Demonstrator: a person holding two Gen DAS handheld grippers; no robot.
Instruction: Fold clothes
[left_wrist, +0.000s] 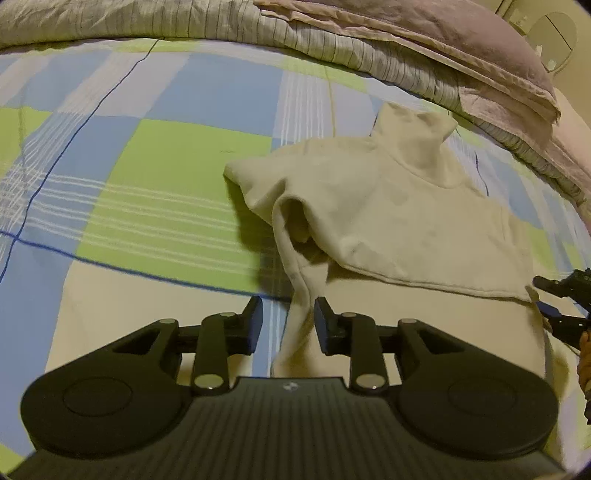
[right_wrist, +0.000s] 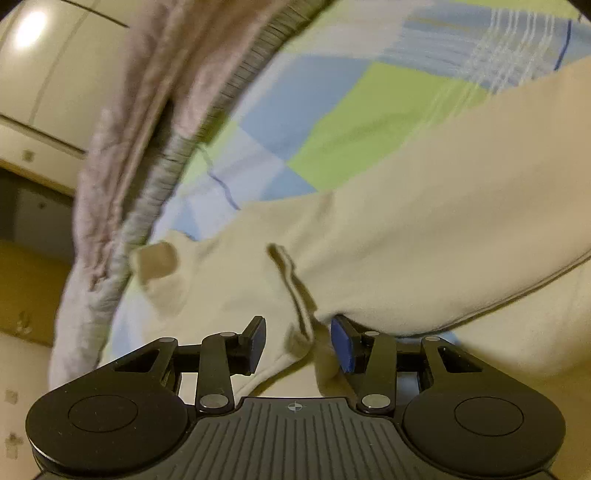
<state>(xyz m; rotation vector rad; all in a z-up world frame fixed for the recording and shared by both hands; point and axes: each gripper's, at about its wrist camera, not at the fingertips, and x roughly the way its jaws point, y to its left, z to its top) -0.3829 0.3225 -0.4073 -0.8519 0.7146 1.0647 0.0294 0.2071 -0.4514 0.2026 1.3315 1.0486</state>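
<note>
Left wrist view: blue-green checked cotton bedsheet (left_wrist: 147, 155), smooth; cream soft-knit turtleneck sweater (left_wrist: 388, 214) lying on it, half folded; black left gripper (left_wrist: 289, 321), jaws apart astride a sleeve fold; black right gripper (right_wrist: 297, 341), jaws apart around sweater fabric.

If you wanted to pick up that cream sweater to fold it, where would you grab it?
Probably the sweater by its folded-over left edge, the raised seam running toward the left claw. It stands off the bedspread, so open fingers coming from the near side could straddle it. The right claw faces a similar ridge.
</note>
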